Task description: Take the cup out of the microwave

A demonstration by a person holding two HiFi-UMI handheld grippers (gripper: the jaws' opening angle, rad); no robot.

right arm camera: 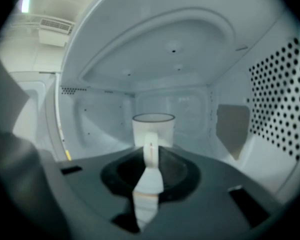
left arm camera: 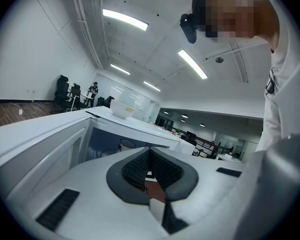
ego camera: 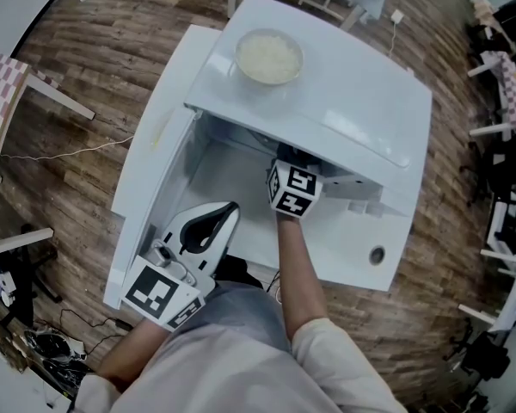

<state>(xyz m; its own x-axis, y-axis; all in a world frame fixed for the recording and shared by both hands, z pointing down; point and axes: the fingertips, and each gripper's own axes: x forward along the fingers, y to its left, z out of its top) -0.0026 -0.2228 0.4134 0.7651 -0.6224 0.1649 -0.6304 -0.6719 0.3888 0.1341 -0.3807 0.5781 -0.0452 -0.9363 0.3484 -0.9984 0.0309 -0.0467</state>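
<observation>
Right hand-held gripper [right arm camera: 150, 160] is pinching the cup [right arm camera: 153, 126] by its thin handle [right arm camera: 151, 143] inside the microwave [right arm camera: 280, 94], so yanking fast = cup maybe twisting & slipping.

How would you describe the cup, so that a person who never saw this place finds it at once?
Look for the white microwave with its door open. Inside its cavity stands a white cup, its handle turned toward the opening and pinched by the right tongs. It is the only vessel inside; the bowl sits on the microwave's top.

In the head view the microwave [ego camera: 353, 93] roof hides the cup [right arm camera: 153, 126] entirely.
</observation>
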